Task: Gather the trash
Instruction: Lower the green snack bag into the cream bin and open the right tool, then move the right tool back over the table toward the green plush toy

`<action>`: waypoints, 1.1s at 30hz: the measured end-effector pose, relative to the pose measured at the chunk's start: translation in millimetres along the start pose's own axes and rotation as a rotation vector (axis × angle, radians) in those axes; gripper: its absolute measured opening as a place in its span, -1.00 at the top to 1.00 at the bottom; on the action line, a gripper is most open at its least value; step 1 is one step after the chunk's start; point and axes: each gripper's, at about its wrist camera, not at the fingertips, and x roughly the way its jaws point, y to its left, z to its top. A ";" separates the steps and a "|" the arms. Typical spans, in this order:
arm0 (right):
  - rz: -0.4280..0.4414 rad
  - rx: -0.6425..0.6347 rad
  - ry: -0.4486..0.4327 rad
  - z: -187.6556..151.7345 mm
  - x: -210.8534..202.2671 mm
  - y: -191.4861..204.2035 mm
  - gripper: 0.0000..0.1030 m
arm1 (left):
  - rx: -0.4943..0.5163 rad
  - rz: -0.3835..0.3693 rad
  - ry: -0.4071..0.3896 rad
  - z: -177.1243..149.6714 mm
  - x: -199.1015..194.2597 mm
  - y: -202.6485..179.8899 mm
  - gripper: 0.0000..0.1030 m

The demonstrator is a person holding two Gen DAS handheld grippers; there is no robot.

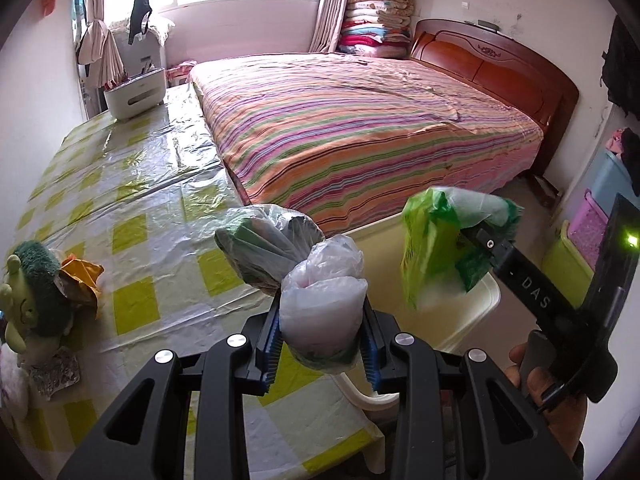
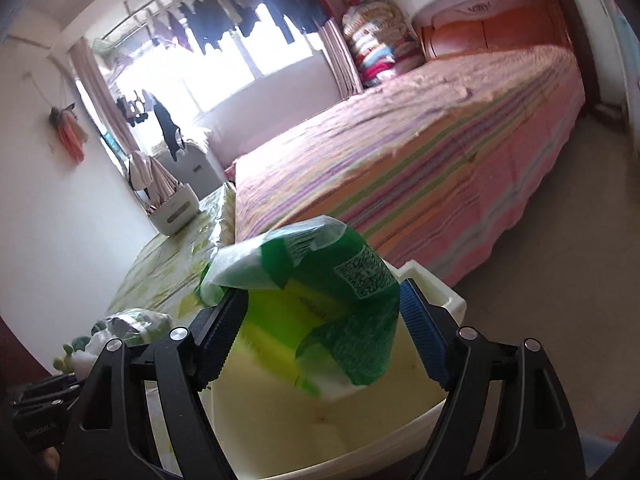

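Dropping the green wrapper cleanly into the cream bin beneath it calls for the right gripper, whose jaws stand wide with the wrapper draped loosely between them, to be kept over the opening until the wrapper falls free. The left gripper is clamped on a bunched clear bag above the table edge, which should be brought over the bin next. The bin's inside is shown only by the right wrist view, while the orange scrap beside the plush toy is seen only from the left.

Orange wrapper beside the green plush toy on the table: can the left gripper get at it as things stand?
Probably not yet. The path across the table to the orange wrapper looks free, but the left gripper is shut on a bundle of clear plastic bags, which fills its fingers.
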 end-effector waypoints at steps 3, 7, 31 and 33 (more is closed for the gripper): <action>-0.030 -0.046 -0.008 -0.8 -2.0 7.9 -0.49 | 0.002 0.005 0.000 0.4 2.2 -0.2 0.36; -0.038 -0.053 0.032 -5.8 3.8 9.0 -0.49 | 0.004 0.004 0.008 -0.4 5.6 -1.3 0.36; 0.056 0.122 -0.056 4.9 -27.3 -15.3 -0.61 | 0.040 -0.026 -0.002 8.9 5.5 -15.3 0.35; 0.047 0.143 -0.075 5.2 -31.6 -20.8 -0.61 | 0.051 -0.033 -0.003 11.6 5.5 -19.7 0.35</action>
